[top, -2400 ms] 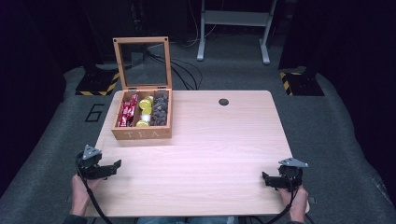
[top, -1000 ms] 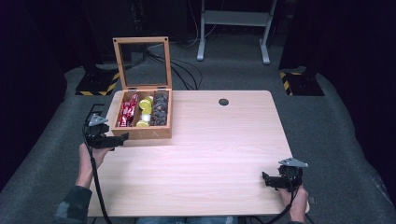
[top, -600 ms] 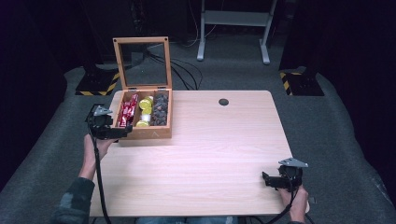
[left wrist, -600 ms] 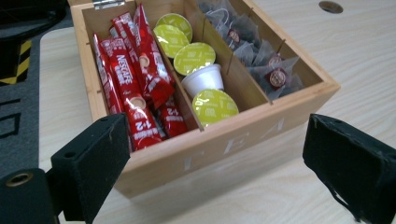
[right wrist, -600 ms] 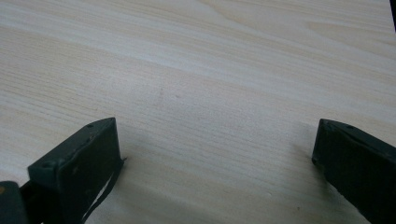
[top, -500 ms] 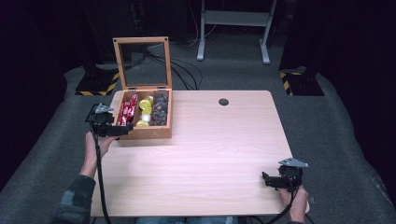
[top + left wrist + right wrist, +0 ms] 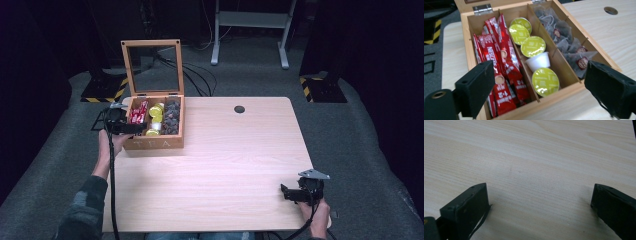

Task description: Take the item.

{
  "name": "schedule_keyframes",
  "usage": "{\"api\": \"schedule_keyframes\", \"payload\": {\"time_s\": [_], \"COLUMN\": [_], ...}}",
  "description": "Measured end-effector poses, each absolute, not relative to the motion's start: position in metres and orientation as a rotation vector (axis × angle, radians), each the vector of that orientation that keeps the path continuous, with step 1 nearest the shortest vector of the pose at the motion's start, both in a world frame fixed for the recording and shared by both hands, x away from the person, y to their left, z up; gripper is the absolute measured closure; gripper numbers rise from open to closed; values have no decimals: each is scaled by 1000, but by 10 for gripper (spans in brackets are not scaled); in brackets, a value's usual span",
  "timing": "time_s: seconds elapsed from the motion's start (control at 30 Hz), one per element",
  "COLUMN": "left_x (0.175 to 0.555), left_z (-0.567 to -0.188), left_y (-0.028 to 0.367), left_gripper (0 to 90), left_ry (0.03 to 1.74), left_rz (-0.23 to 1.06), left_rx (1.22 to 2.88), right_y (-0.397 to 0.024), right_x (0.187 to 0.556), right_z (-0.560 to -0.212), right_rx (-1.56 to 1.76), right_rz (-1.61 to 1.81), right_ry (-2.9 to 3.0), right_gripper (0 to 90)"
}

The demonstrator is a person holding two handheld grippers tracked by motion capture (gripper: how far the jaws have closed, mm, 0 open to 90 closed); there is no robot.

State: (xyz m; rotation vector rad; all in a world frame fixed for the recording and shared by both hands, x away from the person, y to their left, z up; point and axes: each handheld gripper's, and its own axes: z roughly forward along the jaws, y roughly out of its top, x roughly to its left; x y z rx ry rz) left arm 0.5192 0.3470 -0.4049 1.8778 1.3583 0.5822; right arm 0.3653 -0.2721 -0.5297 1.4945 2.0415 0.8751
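A wooden tea box (image 7: 153, 144) stands at the table's back left with its glass lid (image 7: 152, 67) raised. Its three compartments hold red sachets (image 7: 499, 72), green-lidded capsules (image 7: 533, 46) and dark tea bags (image 7: 571, 48). My left gripper (image 7: 131, 127) hovers over the box's left front corner, open, its jaws spread wide with nothing between them (image 7: 541, 87). My right gripper (image 7: 292, 193) rests low over the table's front right, open and empty, above bare wood (image 7: 539, 195).
The light wooden table (image 7: 225, 165) has a round cable hole (image 7: 239, 109) near its back edge. Dark carpet, cables and a white stand's legs (image 7: 250, 30) lie behind it. Yellow-black striped bases (image 7: 102, 90) sit on the floor at both sides.
My left gripper has travelled from the table's front left edge forward to the tea box. The right gripper has stayed where it was.
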Motion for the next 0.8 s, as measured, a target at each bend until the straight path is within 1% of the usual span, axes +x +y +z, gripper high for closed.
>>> {"api": "schedule_keyframes", "payload": {"time_s": [0.07, 0.17, 0.23, 0.37, 0.47, 0.5, 0.57, 0.73, 0.8], "left_x": [523, 530, 536, 541, 545, 547, 550, 556, 558], "left_z": [-406, -406, -407, -411, -416, -418, -422, -428, -430], "left_y": [348, 350, 352, 354, 356, 357, 359, 359, 357], "left_gripper": [112, 130, 152, 181, 216, 236, 309, 374, 413], "left_ry": [1363, 1387, 1391, 1397, 1420, 1417, 1444, 1462, 1458], "left_rz": [567, 560, 591, 605, 602, 608, 613, 629, 641], "left_rx": [1899, 1877, 1876, 1923, 1914, 1914, 1906, 1898, 1906], "right_y": [-272, -272, -272, -272, -272, -272, -272, -272, -272], "right_x": [365, 365, 365, 365, 365, 365, 365, 365, 365], "right_z": [-530, -530, -530, -530, -530, -530, -530, -530, -530], "right_rx": [1496, 1496, 1490, 1492, 1489, 1489, 1490, 1489, 1490], "right_rz": [875, 876, 876, 876, 876, 876, 876, 875, 876], "right_ry": [2041, 2041, 2043, 2042, 2043, 2042, 2042, 2042, 2041], "right_gripper": [9, 9, 10, 11, 11, 11, 11, 11, 11]}}
